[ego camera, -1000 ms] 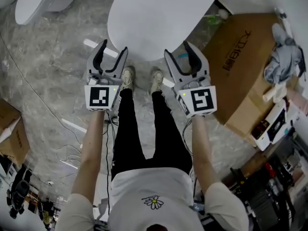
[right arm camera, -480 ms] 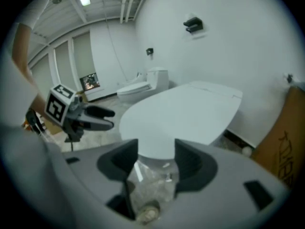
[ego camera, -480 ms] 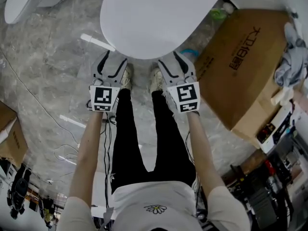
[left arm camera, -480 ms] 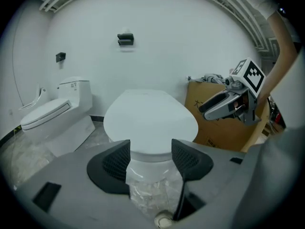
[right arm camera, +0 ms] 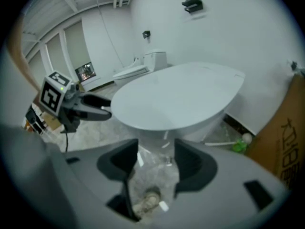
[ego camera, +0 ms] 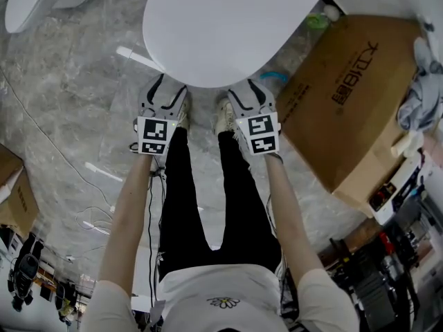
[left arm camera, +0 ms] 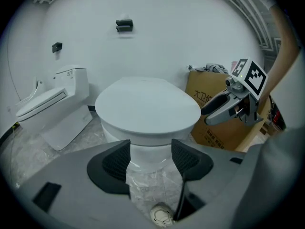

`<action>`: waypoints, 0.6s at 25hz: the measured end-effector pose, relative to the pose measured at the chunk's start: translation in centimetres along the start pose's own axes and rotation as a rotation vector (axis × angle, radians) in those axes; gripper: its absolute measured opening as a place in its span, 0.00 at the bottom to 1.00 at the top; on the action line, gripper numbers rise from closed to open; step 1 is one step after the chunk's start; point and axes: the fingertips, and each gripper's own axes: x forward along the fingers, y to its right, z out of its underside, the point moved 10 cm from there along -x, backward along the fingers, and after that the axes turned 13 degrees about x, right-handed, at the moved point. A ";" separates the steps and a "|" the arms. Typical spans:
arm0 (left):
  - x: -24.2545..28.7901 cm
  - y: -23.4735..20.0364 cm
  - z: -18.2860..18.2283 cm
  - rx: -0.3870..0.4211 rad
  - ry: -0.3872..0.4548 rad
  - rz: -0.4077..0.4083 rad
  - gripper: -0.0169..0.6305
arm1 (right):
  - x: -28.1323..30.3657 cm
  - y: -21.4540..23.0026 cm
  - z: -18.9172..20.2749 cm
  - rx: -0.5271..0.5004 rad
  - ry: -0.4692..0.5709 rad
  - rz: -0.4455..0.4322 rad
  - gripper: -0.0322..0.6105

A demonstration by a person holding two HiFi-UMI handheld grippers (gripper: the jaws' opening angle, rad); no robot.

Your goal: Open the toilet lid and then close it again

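Observation:
The white toilet lid [ego camera: 228,26] lies shut on the bowl, filling the top middle of the head view. My left gripper [ego camera: 168,88] hangs open just before the lid's front rim, left of centre, with nothing between its fingers. My right gripper [ego camera: 247,88] is open and empty too, at the rim's right side. In the left gripper view the lid [left arm camera: 147,104] sits just above and beyond the jaws [left arm camera: 150,157], with the right gripper [left arm camera: 228,108] beside it. The right gripper view shows the lid [right arm camera: 176,94] over its own jaws [right arm camera: 156,160] and the left gripper [right arm camera: 90,109] at the left.
A large cardboard box [ego camera: 346,95] stands close at the toilet's right with cloth [ego camera: 422,54] on it. A second toilet [left arm camera: 52,104] stands to the left. The person's shoes [ego camera: 183,113] are under the grippers. Cables [ego camera: 97,220] lie on the marble floor.
Both grippers have sunk and tipped downward, ending closer together at the lid's front rim. Their jaws stay open and empty. The lid has not moved.

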 end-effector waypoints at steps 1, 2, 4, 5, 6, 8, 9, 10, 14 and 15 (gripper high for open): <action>0.1 0.0 0.1 0.001 -0.003 0.003 0.45 | 0.1 0.0 0.1 0.008 -0.005 -0.005 0.42; 0.2 -0.1 0.1 0.003 -0.005 0.005 0.45 | 0.3 0.1 0.2 0.016 -0.009 -0.010 0.42; 0.4 -0.2 0.2 0.012 -0.005 0.007 0.45 | 0.6 0.2 0.1 0.027 -0.012 -0.017 0.42; 0.5 -0.3 0.1 0.020 -0.006 0.009 0.45 | 0.8 0.3 0.1 0.028 -0.013 -0.018 0.42; 0.7 -0.3 0.1 0.029 -0.008 0.011 0.45 | 1.0 0.4 0.1 0.026 -0.015 -0.018 0.42; 1.1 -0.3 0.1 0.056 -0.020 0.015 0.45 | 1.2 0.4 0.0 0.007 -0.020 -0.021 0.42; 1.2 -0.3 0.1 0.067 -0.024 0.015 0.45 | 1.2 0.4 -0.1 -0.010 -0.022 -0.026 0.42; 1.3 -0.4 0.0 0.073 -0.025 0.014 0.45 | 1.2 0.3 -0.2 -0.026 -0.022 -0.032 0.42; 1.3 -0.4 0.0 0.077 -0.014 0.009 0.45 | 1.5 0.5 -0.6 -0.035 -0.012 -0.034 0.42; 1.2 -0.3 0.0 0.076 -0.014 0.009 0.45 | 1.5 0.6 -0.7 -0.020 -0.009 -0.029 0.42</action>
